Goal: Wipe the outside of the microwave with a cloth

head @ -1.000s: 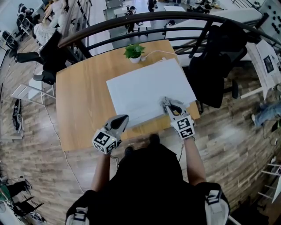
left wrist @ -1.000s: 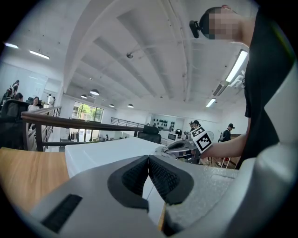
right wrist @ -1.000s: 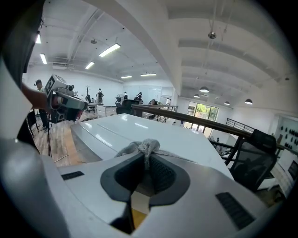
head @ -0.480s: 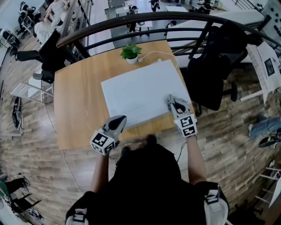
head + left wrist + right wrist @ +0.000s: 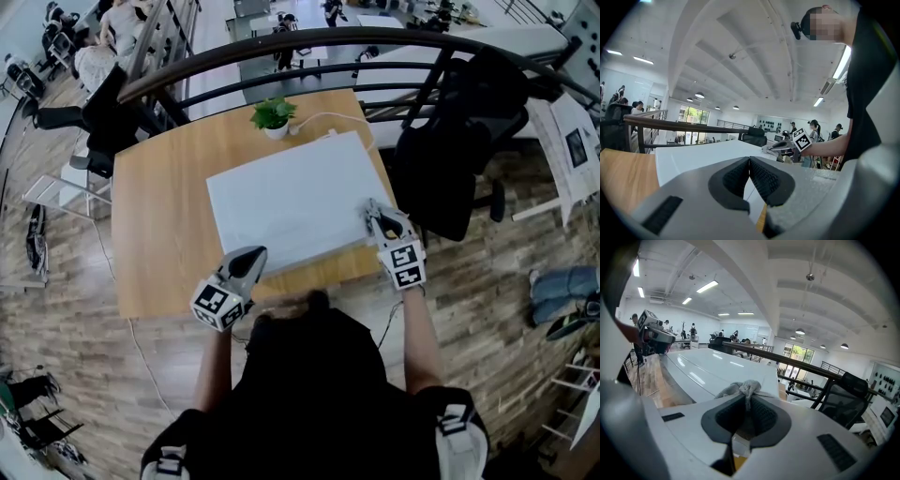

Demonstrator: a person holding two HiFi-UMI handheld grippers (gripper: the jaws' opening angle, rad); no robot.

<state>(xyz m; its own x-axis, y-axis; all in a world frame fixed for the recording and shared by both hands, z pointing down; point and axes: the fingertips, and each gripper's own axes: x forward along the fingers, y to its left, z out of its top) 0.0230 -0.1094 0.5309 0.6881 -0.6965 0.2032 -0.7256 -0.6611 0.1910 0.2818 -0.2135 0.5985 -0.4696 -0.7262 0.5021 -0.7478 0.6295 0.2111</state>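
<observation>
Fingers (image 5: 761, 417) of the right gripper (image 5: 382, 216) are pinched together on a bunched cloth (image 5: 743, 389), which rests at the 4 o'clock corner of the microwave (image 5: 281, 202) top, mid-bench (image 5: 159, 216). The left gripper (image 5: 251, 257) has its fingers (image 5: 736, 176) closed and empty, at 7 o'clock. Risk: only a small tuft is gripped, so drag across the edge may pull it free.

The person wears a black short-sleeved top (image 5: 319, 394), with grey-and-white strap buckles (image 5: 455, 424) at both shoulders. A small black camera (image 5: 796, 29) is mounted at the head. The left gripper (image 5: 251, 255) and right gripper (image 5: 378, 210) have pale grey moulded shells, and each carries a cube (image 5: 218, 305) faced with black-and-white square markers. Their jaws are lined with dark, finely ribbed pads (image 5: 764, 178) in rounded black surrounds.
</observation>
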